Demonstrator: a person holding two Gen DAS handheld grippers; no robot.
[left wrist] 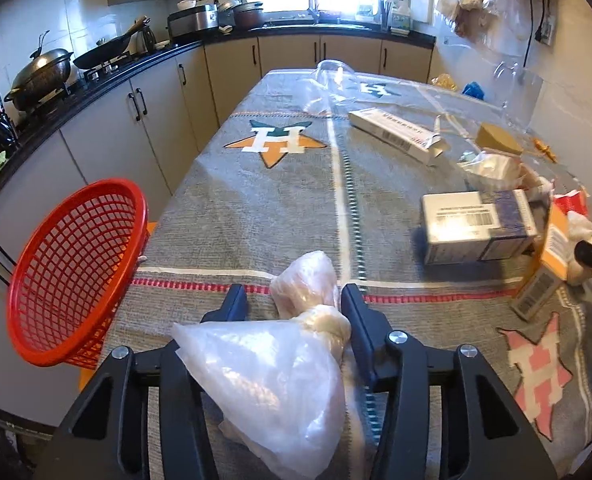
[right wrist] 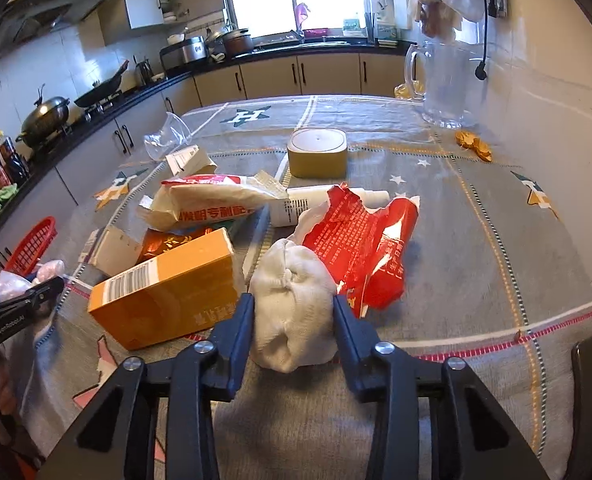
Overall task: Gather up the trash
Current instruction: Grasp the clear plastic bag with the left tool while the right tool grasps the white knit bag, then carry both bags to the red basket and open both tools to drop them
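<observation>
My left gripper (left wrist: pixel 294 300) has a knotted clear plastic bag (left wrist: pixel 280 364) between its fingers; the right finger touches the knot, the left stands apart. A red mesh basket (left wrist: pixel 72 276) tilts off the table's left edge beside it. My right gripper (right wrist: pixel 294 308) is shut on a crumpled white wad (right wrist: pixel 294 312) on the cloth. Around it lie an orange box (right wrist: pixel 168 292), a red torn wrapper (right wrist: pixel 371 244), a cream packet (right wrist: pixel 212 200) and a white tube (right wrist: pixel 327 204). The left gripper (right wrist: pixel 24 300) shows at the right wrist view's left edge.
A grey patterned tablecloth (left wrist: pixel 256 208) covers the table. On it are a white-and-blue box (left wrist: pixel 479 226), a long white box (left wrist: pixel 395 134), a clear plastic cup (right wrist: pixel 168 140), a round tan container (right wrist: pixel 317 152), a glass jug (right wrist: pixel 443 84) and orange peel (right wrist: pixel 473 144). Kitchen counter with pans runs along the left.
</observation>
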